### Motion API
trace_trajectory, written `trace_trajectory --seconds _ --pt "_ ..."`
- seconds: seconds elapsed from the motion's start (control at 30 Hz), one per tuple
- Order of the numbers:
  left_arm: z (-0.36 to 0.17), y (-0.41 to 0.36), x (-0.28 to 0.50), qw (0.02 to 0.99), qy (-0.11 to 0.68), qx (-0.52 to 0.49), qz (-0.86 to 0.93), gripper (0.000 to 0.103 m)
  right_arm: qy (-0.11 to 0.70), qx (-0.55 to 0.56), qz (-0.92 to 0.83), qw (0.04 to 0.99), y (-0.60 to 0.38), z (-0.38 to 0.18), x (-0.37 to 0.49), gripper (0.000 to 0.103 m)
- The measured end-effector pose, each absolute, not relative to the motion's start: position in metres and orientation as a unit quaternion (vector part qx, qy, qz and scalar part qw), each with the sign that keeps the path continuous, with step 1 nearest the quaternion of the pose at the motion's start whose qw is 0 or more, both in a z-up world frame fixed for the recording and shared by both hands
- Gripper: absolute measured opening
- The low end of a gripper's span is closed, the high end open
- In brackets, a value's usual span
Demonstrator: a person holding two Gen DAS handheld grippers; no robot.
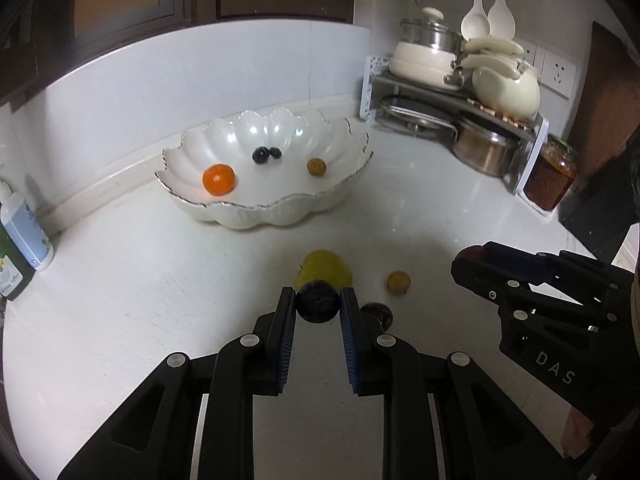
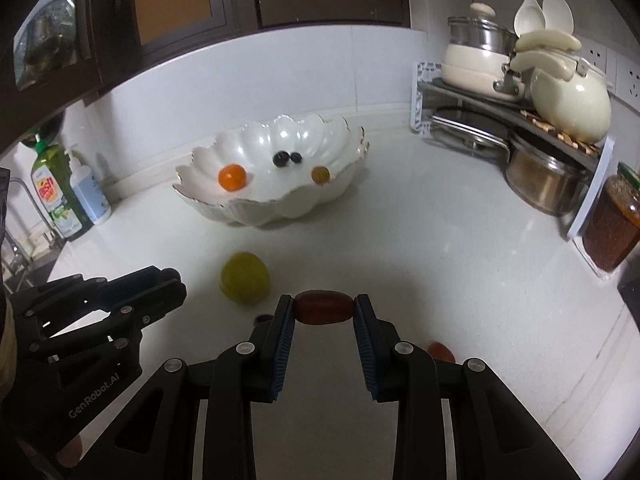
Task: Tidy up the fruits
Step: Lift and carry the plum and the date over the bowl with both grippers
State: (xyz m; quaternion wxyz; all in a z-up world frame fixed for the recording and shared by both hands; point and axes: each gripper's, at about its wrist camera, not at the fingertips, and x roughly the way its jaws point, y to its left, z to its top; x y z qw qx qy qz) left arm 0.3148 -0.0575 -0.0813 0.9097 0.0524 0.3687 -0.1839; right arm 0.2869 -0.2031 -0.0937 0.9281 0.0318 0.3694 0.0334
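Note:
My left gripper [image 1: 318,303] is shut on a dark round fruit [image 1: 317,302], held above the white counter. My right gripper [image 2: 323,307] is shut on a brown oblong fruit [image 2: 323,306]. A white scalloped bowl [image 1: 280,208] stands further back and holds an orange [image 1: 218,179], two small dark berries [image 1: 266,154] and a small tan fruit [image 1: 316,167]. On the counter lie a yellow-green fruit [image 1: 326,268], a tan fruit [image 1: 398,282] and another dark fruit [image 1: 380,312] partly behind my left finger. A reddish fruit [image 2: 441,351] peeks out beside my right finger.
A corner rack [image 1: 452,96] with cream pots, a kettle and steel pans stands at the back right, a jar of red sauce [image 1: 551,174] beside it. Soap bottles [image 2: 72,196] stand at the left by a sink. Dark cabinets hang above the backsplash.

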Motion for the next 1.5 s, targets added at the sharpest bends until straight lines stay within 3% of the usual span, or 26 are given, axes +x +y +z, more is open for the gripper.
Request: trace_trajectory --seconds 1.5 --pt "0.000 -0.004 0.398 0.953 0.279 0.049 -0.111 0.023 0.295 0.018 0.054 0.954 -0.144 -0.020 0.375 0.032"
